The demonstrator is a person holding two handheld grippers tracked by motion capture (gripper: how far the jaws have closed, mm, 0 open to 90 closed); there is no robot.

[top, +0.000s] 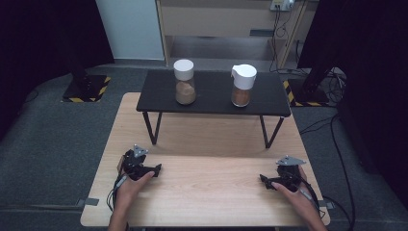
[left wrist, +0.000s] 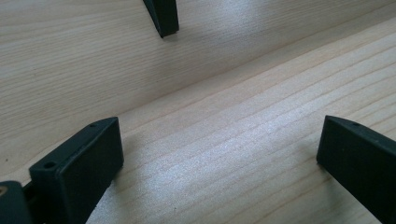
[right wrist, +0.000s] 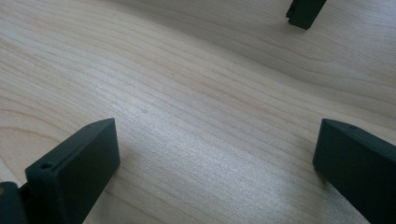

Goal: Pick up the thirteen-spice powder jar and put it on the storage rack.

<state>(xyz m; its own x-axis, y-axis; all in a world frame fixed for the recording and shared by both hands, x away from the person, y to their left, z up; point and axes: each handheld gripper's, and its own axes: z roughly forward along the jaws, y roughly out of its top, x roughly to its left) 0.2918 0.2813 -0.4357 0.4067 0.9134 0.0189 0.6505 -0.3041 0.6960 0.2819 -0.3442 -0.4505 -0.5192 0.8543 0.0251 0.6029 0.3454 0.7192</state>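
On the wooden table (top: 207,192), the left gripper (top: 155,169) and right gripper (top: 264,180) rest near its front corners, jaws spread wide on nothing. Well beyond them, 2 jars (top: 184,82) stand apart on a black shelf (top: 211,103).

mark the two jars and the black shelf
left jar (top: 184,89), high view, glass body
right jar (top: 241,95), high view, glass body
shelf (top: 159,94), high view, bare top near left end
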